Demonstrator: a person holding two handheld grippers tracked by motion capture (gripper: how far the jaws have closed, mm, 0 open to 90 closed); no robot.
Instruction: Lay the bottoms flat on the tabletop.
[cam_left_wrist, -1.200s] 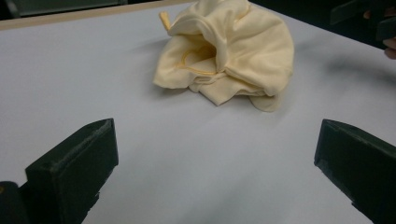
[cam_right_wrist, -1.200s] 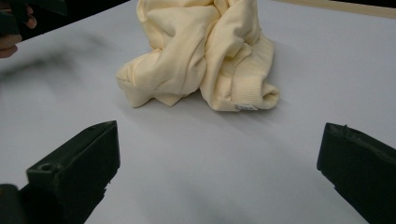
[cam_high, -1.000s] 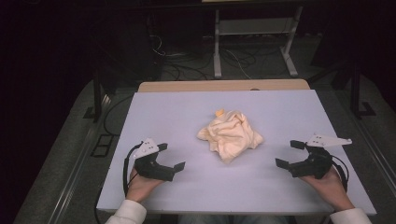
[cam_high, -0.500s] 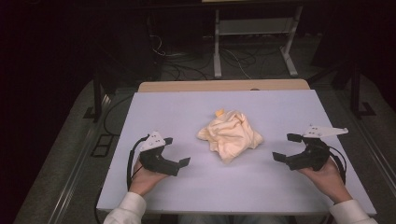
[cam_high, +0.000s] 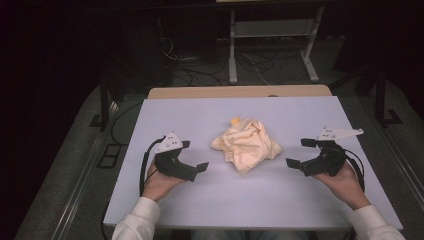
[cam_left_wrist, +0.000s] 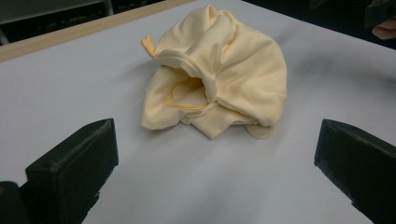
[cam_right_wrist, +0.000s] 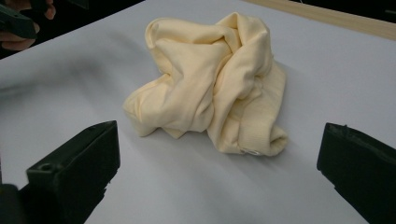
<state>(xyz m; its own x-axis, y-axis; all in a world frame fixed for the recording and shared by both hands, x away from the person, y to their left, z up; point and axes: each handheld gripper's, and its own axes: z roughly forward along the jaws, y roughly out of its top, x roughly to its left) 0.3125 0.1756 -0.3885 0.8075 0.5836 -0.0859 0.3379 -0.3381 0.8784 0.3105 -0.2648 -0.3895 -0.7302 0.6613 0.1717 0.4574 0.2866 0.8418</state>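
One pale yellow cloth (cam_high: 246, 145), soft knit, crumpled into rounded heap with deep folds, stitched hem showing, small tab at far edge; lies mid-table (cam_high: 300, 110), matte white top, wood strip at far edge. Two black grippers: left gripper (cam_high: 194, 156), right gripper (cam_high: 300, 152), jaws blocky, both spread wide, empty, flanking cloth, apart from it.

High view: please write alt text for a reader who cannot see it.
A crumpled pale yellow cloth lies in the middle of a white table. The left gripper and the right gripper, each in a hand, flank it with jaws open, not touching it.
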